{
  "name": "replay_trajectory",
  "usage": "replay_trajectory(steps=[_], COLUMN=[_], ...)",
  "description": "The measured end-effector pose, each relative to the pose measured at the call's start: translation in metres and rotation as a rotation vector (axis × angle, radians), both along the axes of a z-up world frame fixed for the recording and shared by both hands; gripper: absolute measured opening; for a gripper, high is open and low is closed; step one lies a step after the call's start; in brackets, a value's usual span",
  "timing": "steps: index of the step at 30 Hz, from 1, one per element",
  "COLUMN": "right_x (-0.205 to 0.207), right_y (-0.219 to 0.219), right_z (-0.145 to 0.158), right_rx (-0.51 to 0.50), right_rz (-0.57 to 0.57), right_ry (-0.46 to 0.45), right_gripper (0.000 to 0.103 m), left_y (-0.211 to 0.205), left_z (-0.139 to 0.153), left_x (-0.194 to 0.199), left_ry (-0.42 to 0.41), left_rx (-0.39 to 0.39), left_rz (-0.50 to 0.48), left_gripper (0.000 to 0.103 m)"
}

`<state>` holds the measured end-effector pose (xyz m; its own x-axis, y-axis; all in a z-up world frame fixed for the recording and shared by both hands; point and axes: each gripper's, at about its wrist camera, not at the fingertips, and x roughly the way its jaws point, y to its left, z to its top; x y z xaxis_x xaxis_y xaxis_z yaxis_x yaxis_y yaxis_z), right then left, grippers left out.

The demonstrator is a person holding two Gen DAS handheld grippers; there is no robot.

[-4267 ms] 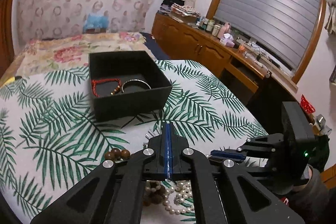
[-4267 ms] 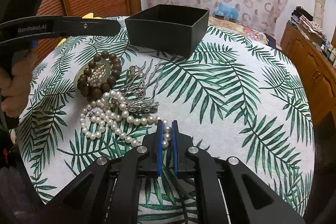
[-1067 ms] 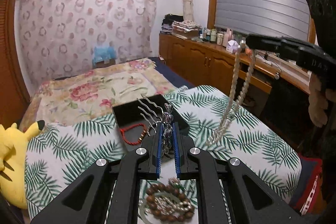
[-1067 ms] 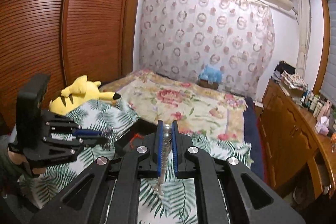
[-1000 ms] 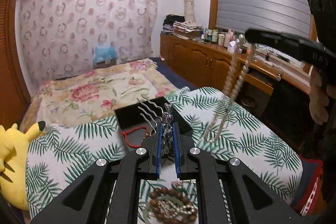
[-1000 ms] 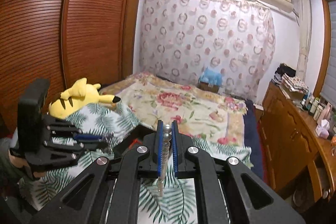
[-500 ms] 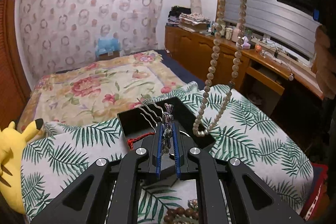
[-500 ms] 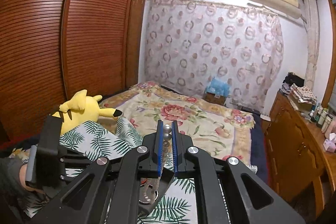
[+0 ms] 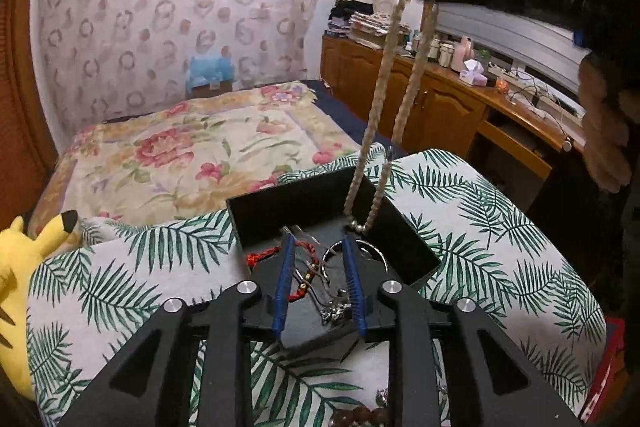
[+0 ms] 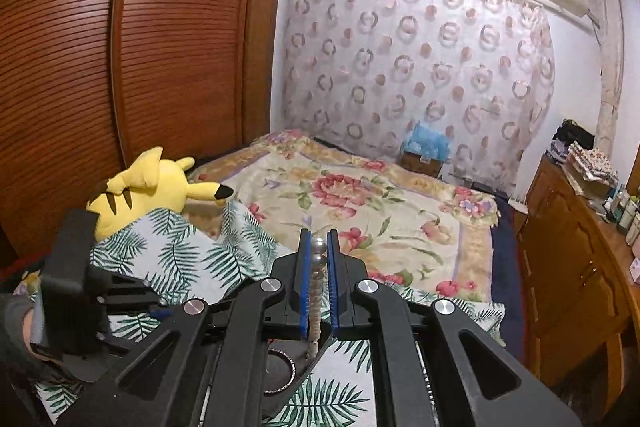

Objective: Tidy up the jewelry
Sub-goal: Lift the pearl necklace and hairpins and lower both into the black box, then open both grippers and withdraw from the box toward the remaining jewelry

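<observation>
Left gripper point(image 9: 318, 281) sits over the open black box point(image 9: 404, 239) on the palm-print cloth point(image 9: 500, 267). Its jaws have just been opening; half a second ago they were clamped on the silver hair comb point(image 9: 334, 309), which now lies loose between the blue pads point(image 9: 282, 291), down on the box floor, with no pad visibly pressing on it. Judged as released.

Also in the box: a red cord bracelet point(image 9: 272, 253) and a metal bangle point(image 9: 362, 251), both beside the comb.

Right gripper point(image 10: 319, 241) is closed tight on the pearl necklace point(image 9: 380, 131), two beads showing at the pad tips. From the left camera the doubled strand hangs straight down, its lowest loop at the box's far rim, just above the interior. A second ago the strand hung off to the side over the cloth; it is now over the box.

Reading: comb is stowed; the necklace is next and is placed for lowering, not yet resting inside. The left gripper probably needs to back out first, or the strand may drape over its fingers.

A brown bead bracelet point(image 9: 360, 417) remains on the cloth near the bottom edge, partly cut off.
</observation>
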<state>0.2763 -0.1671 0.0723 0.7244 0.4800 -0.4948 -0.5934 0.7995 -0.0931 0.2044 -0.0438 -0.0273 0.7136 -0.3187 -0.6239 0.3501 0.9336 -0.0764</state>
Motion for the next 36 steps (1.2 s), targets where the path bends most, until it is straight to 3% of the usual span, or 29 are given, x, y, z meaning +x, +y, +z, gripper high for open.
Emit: replay_trajectory(steps=[5,7,9,14,17,24,36], right_x=[0.008,0.01,0.011,0.003,-0.004,-0.047,-0.112], right_y=[0.01,0.014,0.016,0.018,0.015,0.0,-0.006], right_z=[-0.027,-0.037,-0.045,-0.055,-0.056,-0.079,-0.138], right_rx=[-0.025,-0.031,-0.035,-0.03,-0.021,0.002,-0.042], right_rz=[0.007,0.007,0.012,0.014,0.004,0.003,-0.006], right_ry=[0.056,0.079,0.096,0.105,0.105,0.145,0.253], right_gripper=[0.009,0.009,0.009,0.01,0.019,0.019,0.019], left_y=[0.008,0.011,0.015,0.025,0.03,0.037,0.033], left_z=[0.003,0.002,0.001,-0.005,-0.009,-0.02,-0.026], left_x=[-0.01,-0.014,-0.019,-0.036,-0.046,-0.078,-0.125], left_ry=[-0.007,-0.006,-0.005,0.005,0.019,0.035,0.029], left_rx=[-0.006,-0.005,-0.008,-0.008,-0.014,-0.016,-0.007], left_rz=[0.017,0.026,0.032,0.058,0.062,0.066,0.052], left_gripper=[0.031,0.039,0.041,0.048,0.05,0.054,0.055])
